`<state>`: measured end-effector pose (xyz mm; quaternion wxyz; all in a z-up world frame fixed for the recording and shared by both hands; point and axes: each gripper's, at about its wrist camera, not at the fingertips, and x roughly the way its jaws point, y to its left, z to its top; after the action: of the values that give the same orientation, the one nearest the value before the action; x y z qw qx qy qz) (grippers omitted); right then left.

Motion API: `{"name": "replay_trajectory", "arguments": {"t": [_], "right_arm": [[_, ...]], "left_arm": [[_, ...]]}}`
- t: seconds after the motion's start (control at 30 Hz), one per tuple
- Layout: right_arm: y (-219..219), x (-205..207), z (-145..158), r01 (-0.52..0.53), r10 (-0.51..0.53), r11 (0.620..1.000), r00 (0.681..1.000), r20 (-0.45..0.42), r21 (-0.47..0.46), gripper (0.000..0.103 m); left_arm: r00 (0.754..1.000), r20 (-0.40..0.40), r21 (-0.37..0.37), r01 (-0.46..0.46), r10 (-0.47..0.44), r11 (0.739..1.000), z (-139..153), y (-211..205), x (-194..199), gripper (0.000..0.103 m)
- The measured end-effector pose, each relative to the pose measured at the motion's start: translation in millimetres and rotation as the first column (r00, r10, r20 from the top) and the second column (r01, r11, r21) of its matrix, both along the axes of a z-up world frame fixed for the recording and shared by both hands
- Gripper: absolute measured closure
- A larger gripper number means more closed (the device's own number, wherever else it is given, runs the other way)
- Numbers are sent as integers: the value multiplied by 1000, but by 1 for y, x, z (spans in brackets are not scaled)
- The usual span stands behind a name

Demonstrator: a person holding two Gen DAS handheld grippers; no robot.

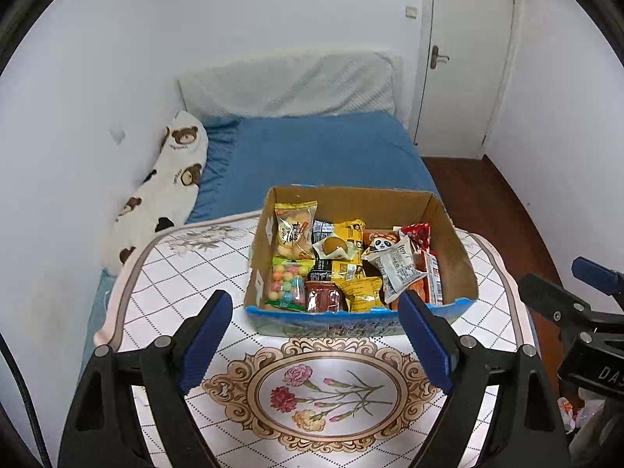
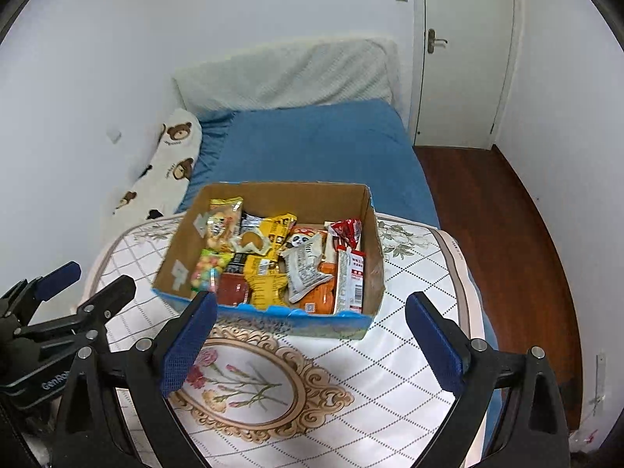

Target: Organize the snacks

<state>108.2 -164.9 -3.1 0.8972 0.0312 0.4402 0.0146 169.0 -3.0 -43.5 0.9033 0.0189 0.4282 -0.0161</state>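
The table (image 1: 187, 273) carries a cardboard box (image 1: 454, 257) at its far edge, full of snack packets (image 1: 351, 265), long side running left to right. It lies straight ahead of both grippers. The left gripper (image 1: 316, 335) and right gripper (image 2: 312, 335) hover near its front wall, spread wide, holding nothing.

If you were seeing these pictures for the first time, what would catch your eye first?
The cardboard box crammed with bright snack packets stands out, sitting mid-table on a tablecloth with a carnation medallion nearer the camera. In its near left corner a bag of coloured candy balls glows against the yellow packets beside it. Both grippers, left and right, hang open and empty before the box.
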Motion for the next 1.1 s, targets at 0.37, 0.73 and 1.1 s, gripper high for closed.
{"name": "replay_trajectory", "arguments": {"t": [0.37,0.73,1.1], "right_arm": [[8,-88,52,1,2,1000,991,136,-20,2],[13,-131,79,13,0,998,983,183,-67,1],[13,-121,70,22,-10,997,986,165,-69,0]], "left_arm": [[997,79,-3,-4,4,1000,37,9,-69,16],[993,116,-27,-13,16,1000,57,11,-105,16],[992,119,-27,-43,46,999,47,16,-88,1]]}}
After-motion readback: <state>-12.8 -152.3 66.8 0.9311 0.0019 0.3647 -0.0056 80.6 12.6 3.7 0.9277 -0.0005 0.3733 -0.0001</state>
